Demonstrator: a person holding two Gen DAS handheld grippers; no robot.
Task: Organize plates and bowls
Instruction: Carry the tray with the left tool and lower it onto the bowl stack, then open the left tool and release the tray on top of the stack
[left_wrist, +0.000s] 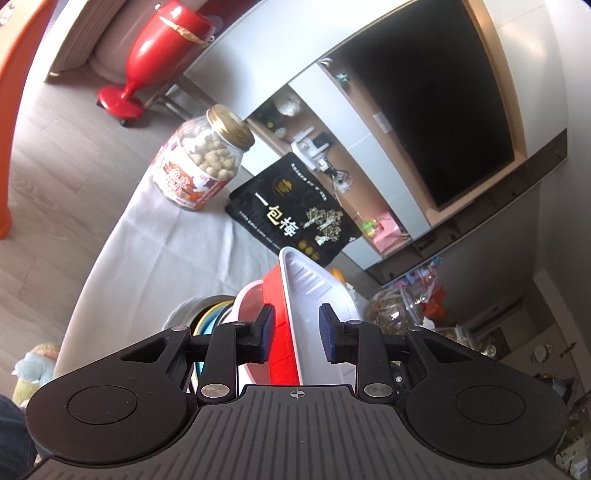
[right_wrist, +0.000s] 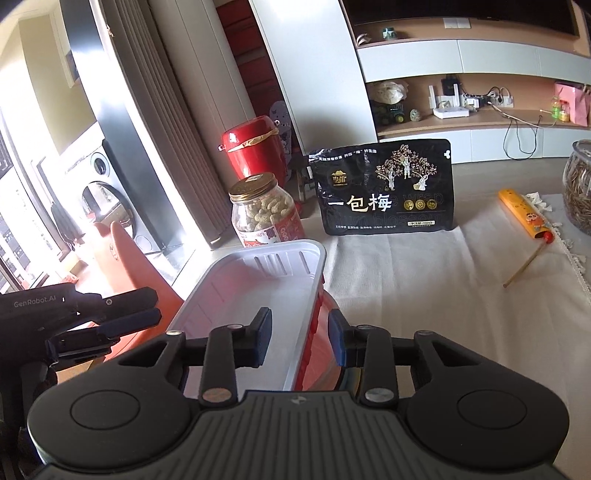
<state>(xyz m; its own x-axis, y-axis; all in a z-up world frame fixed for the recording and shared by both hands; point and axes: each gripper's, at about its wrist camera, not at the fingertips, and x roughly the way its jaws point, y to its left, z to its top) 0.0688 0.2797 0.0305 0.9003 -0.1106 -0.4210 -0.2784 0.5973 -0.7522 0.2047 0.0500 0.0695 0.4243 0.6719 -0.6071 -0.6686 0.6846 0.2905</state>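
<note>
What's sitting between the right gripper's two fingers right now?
In the right wrist view, the right gripper is open with the near wall of the white-and-red rectangular tray between its pads, white inside, red outside. The pads aren't closed on it.

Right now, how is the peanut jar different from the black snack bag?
The peanut jar is round and see-through, so its pale nuts show; the black snack bag is flat and dark, hiding what is inside. The jar has a gold lid and a red label; the bag has no lid and bears white characters and gold trees. In the right wrist view the jar stands left of the bag. Both stand upright on the white cloth.
</note>
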